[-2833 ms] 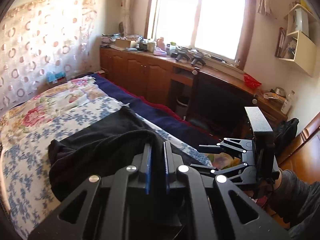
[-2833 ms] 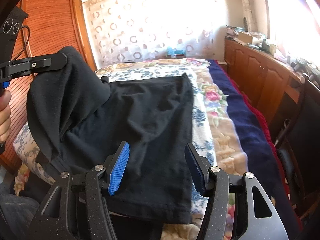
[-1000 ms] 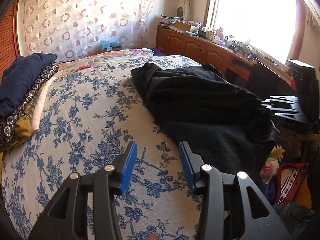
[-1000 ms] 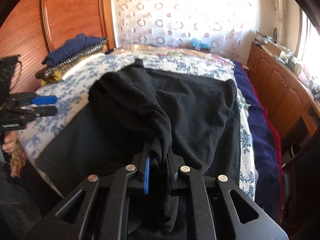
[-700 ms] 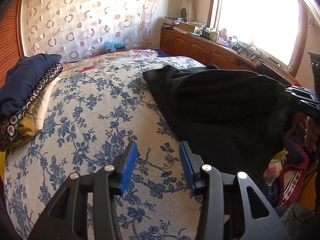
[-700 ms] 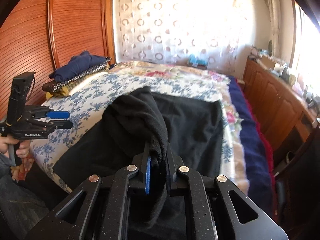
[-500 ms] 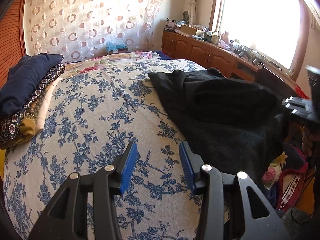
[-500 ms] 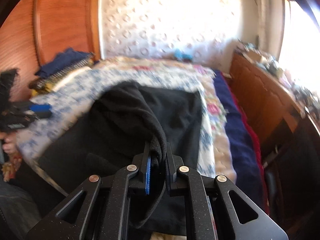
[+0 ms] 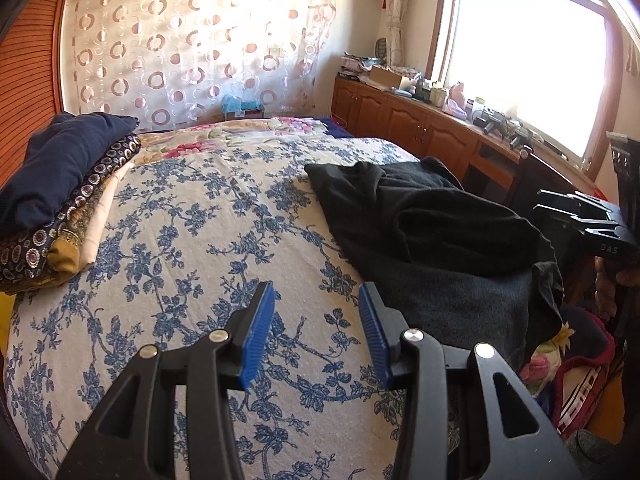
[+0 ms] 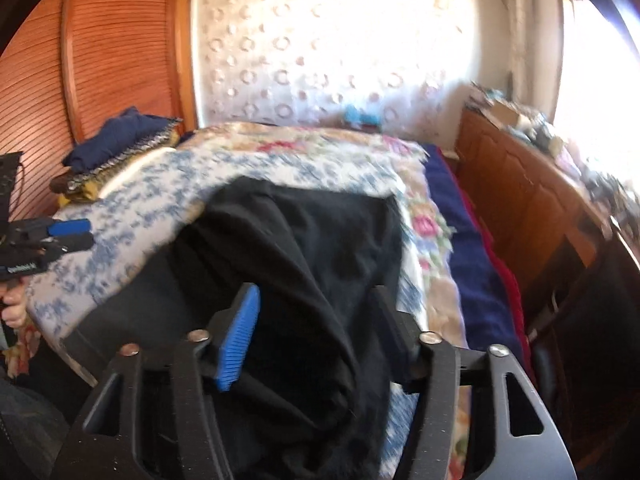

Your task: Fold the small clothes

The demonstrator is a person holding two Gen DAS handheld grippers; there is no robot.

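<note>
The black garment looks soft, limp and light, best pinched at a hem or corner; the right gripper, jaws just opened, straddles its fold unpressed; the left gripper hangs spread and empty.

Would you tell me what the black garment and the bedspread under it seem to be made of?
Black garment: apparently a soft, matte knit, perhaps fleece or wool; it slumps in thick rounded folds with no sheen. Bedspread: seemingly woven cotton, matte, printed with blue flowers, its surface finely dotted.
</note>
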